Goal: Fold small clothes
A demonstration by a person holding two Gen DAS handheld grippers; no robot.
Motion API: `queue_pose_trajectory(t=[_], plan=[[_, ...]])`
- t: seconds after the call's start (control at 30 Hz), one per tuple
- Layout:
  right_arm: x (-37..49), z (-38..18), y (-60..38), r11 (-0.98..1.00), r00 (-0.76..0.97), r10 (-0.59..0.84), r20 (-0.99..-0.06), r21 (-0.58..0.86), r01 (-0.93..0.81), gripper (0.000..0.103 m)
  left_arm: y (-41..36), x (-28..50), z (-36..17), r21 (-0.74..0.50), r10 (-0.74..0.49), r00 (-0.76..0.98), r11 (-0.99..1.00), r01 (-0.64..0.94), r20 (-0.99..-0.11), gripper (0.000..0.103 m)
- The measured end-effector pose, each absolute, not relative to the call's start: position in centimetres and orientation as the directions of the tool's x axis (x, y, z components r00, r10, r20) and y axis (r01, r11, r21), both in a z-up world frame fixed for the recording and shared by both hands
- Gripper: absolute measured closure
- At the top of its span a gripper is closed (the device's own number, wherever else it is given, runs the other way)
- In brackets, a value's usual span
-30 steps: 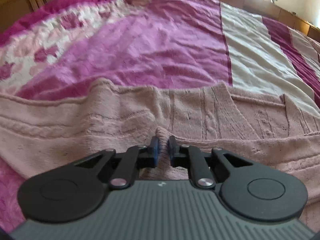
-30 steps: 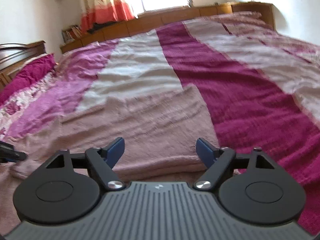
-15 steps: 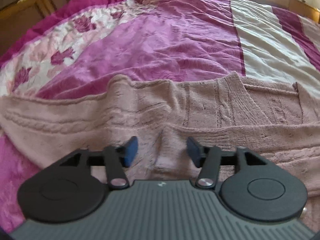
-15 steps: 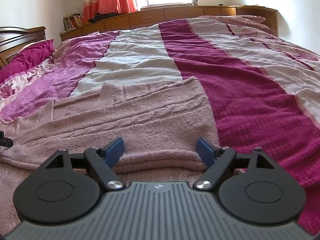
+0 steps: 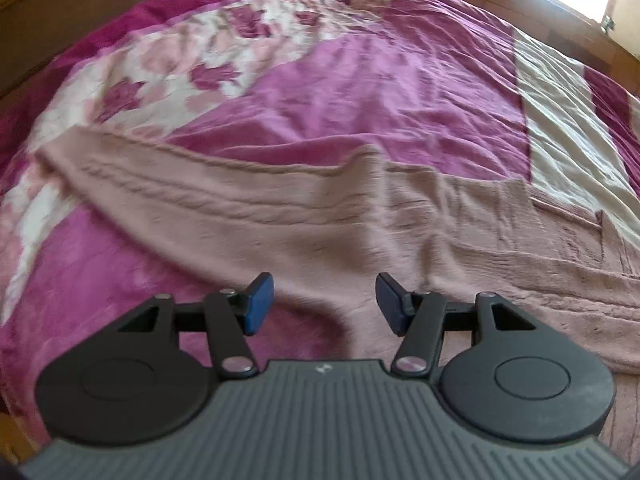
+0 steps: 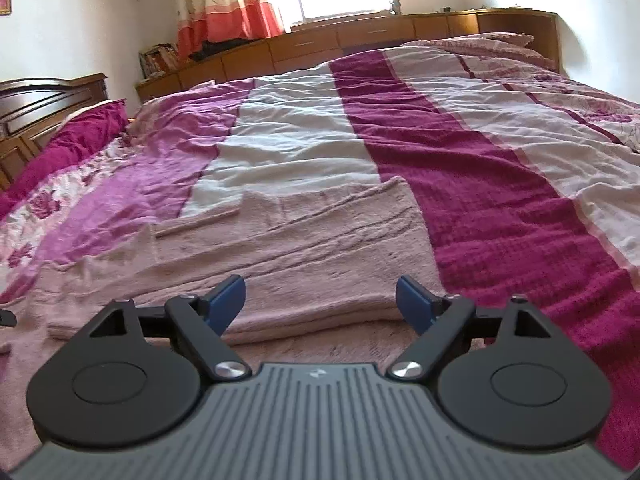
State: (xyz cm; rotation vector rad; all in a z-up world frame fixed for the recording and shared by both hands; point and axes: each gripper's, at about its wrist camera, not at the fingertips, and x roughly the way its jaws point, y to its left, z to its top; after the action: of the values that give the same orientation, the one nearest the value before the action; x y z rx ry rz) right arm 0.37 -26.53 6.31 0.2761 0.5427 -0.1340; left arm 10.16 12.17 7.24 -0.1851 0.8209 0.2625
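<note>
A dusty-pink knitted sweater (image 5: 280,216) lies spread on the bed, one sleeve (image 5: 120,176) stretching away to the left. My left gripper (image 5: 325,304) hovers open above the sweater's near edge, with nothing between its blue pads. In the right wrist view the sweater's body (image 6: 312,240) lies folded over itself, its doubled edge just ahead of my right gripper (image 6: 321,300). That gripper's jaws are wide and still opening, and no cloth is between them.
The bedspread (image 6: 500,208) has magenta, cream and flowered stripes. A dark wooden headboard (image 6: 40,96) stands at the left, and low wooden cabinets (image 6: 360,36) run under the window at the far side. A pink pillow (image 6: 480,40) lies at the far right.
My left gripper let go of a pinched fold of the sweater, opened, and drew back and leftward, so the whole sleeve shows. My right gripper rose a little, its jaws slightly wider.
</note>
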Motion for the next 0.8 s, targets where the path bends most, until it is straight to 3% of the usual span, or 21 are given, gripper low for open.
queue_pose_trajectory(t=[0.43,0.8], plan=[[-2.1,7.9,-20.8,0.962,0.811,0.086,-0.579,0.259,0.083,0.014,19.7,5.8,6.9,-0.064,0.202,0.615,0.922,-0.381,-0.762,0.045],[-3.1,6.4,-19.5,0.973,0.761,0.048,-0.646,0.201,0.109,0.014,25.4,6.5,5.4,-0.085,0.218,0.597,0.896,-0.436,-0.772,0.045]])
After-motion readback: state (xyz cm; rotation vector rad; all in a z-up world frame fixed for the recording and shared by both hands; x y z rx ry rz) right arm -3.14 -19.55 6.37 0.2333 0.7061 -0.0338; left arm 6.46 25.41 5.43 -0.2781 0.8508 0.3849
